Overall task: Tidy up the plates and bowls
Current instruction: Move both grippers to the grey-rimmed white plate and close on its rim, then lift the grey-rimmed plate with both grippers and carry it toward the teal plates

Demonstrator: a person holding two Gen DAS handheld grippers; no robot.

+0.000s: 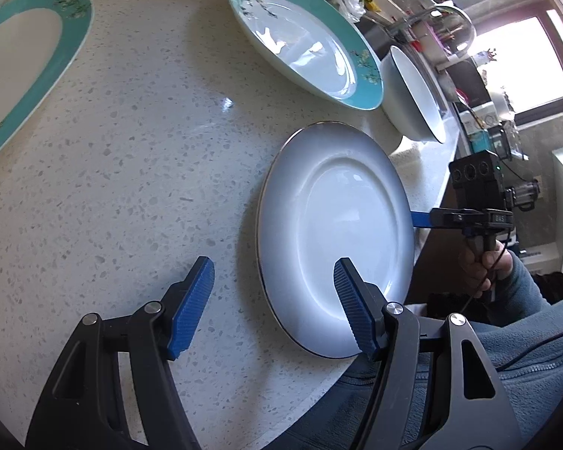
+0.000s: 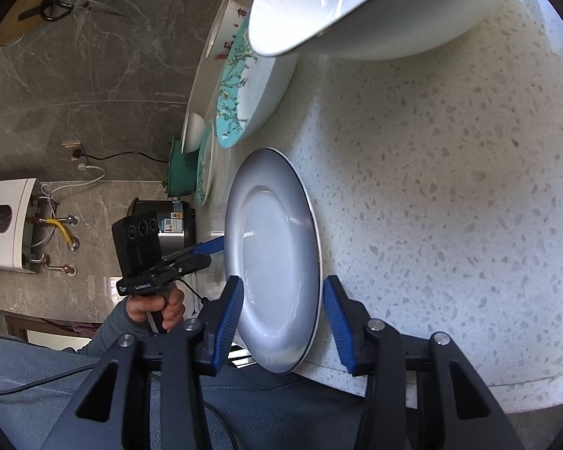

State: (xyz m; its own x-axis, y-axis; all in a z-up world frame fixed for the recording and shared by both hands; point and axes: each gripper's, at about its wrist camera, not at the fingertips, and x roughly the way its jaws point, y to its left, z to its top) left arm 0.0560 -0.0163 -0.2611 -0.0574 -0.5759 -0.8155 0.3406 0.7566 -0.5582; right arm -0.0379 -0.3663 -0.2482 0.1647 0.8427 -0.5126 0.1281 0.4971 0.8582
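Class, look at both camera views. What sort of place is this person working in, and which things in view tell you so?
Most likely a home kitchen. Plates and bowls, such as the white plate and a teal-rimmed bowl, sit on a speckled stone countertop. A rice cooker stands nearby, and a wall-mounted water heater shows against the marble-look wall.

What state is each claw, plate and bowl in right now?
Left claw: open, one finger over the white plate's rim, one over the counter.
Right claw: open, straddling the white plate's edge, not clamped.
White plate: empty, overhanging the counter edge.
Teal-rimmed deep plate: empty, upright.
Teal-rimmed flat plate: empty, flat.
White bowl: empty, upright.
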